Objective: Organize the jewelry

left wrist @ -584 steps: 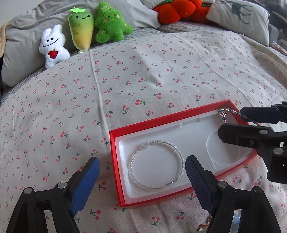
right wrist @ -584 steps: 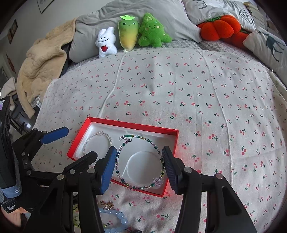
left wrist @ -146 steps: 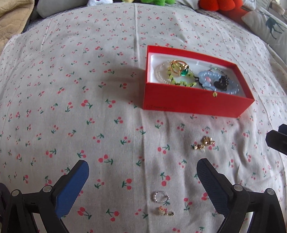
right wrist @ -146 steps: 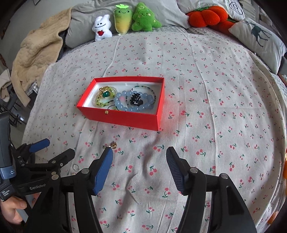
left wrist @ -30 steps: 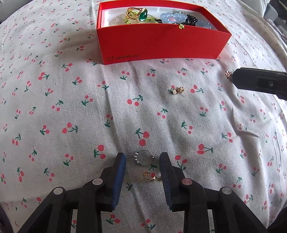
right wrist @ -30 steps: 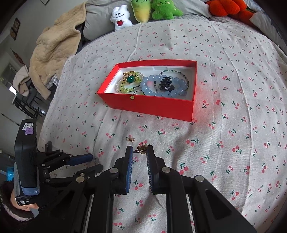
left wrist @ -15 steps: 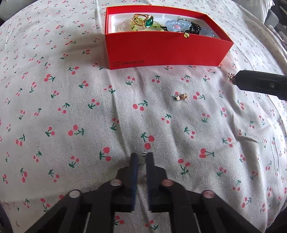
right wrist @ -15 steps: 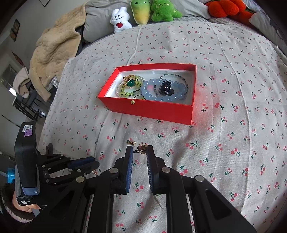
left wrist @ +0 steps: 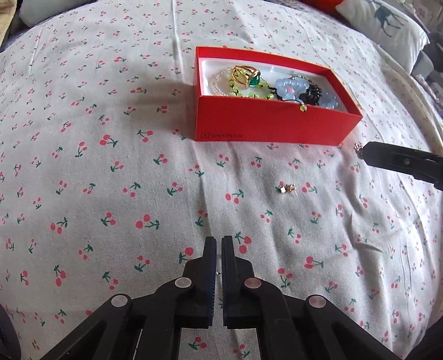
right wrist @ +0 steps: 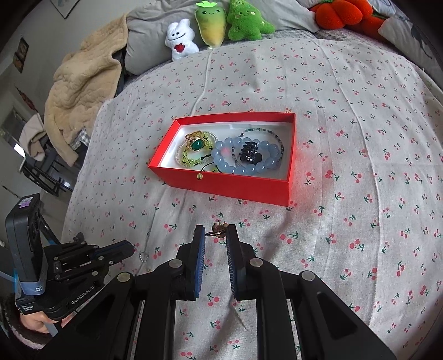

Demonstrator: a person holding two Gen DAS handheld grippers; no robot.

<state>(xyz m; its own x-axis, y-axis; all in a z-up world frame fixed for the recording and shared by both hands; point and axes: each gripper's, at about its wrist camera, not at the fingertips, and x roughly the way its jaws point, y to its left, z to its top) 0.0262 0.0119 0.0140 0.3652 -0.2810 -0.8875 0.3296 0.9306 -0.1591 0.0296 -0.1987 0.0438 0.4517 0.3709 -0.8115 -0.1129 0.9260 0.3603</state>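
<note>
A red box [left wrist: 277, 124] on the cherry-print bedspread holds a gold ring with a green stone [left wrist: 246, 77], bead bracelets and a black hair claw [right wrist: 249, 152]. My left gripper [left wrist: 218, 243] is shut, low over the bedspread in front of the box. In the right wrist view a small silver ring [right wrist: 143, 256] shows at the left gripper's [right wrist: 131, 248] tip. My right gripper [right wrist: 216, 232] is shut on a small gold earring [right wrist: 218, 229], near the box's front wall [right wrist: 235, 188]. A second gold earring [left wrist: 286, 189] lies loose on the bedspread between the two grippers.
Plush toys [right wrist: 213, 25] and grey pillows line the far edge of the bed. A beige blanket [right wrist: 83, 80] hangs at the far left, a deer-print pillow [left wrist: 387, 19] at the far right. A person's hand [right wrist: 33, 324] holds the left gripper.
The left jaws have shut around the small silver ring and the gripper has risen, so the box now sits lower in its view. The right gripper has stayed put with its earring.
</note>
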